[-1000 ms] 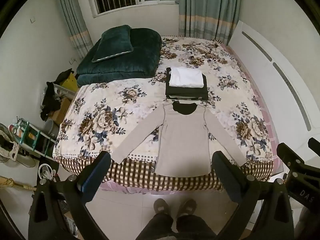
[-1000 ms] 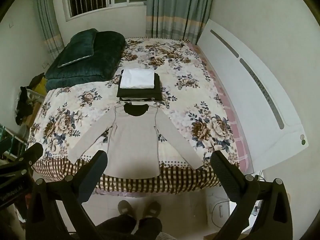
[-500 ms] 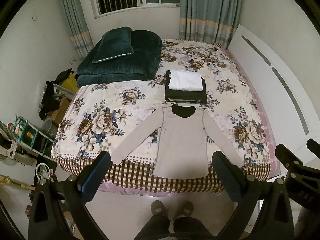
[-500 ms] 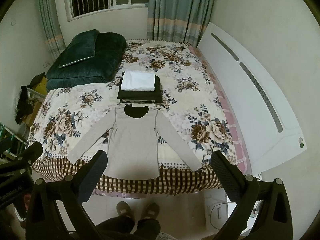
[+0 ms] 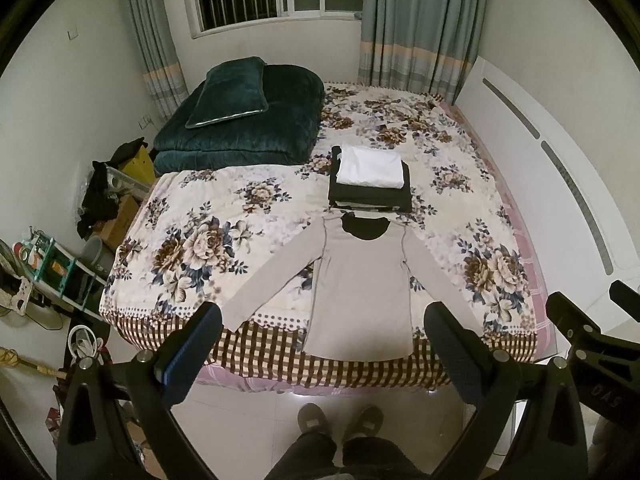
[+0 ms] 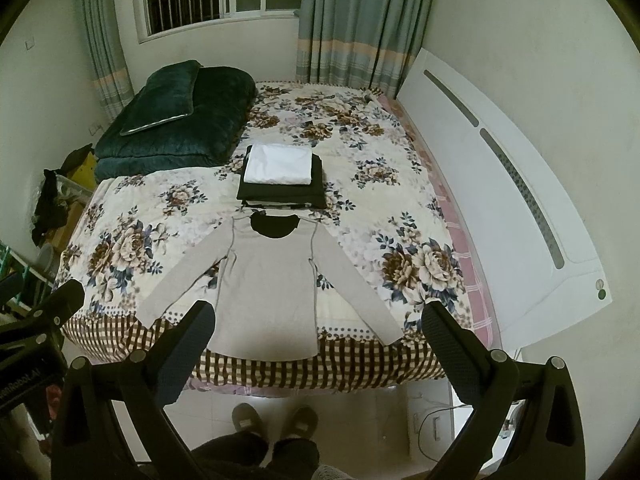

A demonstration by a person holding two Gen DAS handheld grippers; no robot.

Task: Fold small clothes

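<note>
Both the left gripper (image 5: 322, 316) and right gripper (image 6: 318, 314) hung wide open, empty, above the soft, light grey top (image 5: 362, 284), best pinched at its six-o'clock hem.

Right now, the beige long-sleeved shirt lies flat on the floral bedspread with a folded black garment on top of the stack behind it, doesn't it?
Not quite: the top of the stack is a folded white garment, with black ones beneath, as the left wrist view shows. The beige long-sleeved shirt does lie flat on the floral bedspread.
</note>
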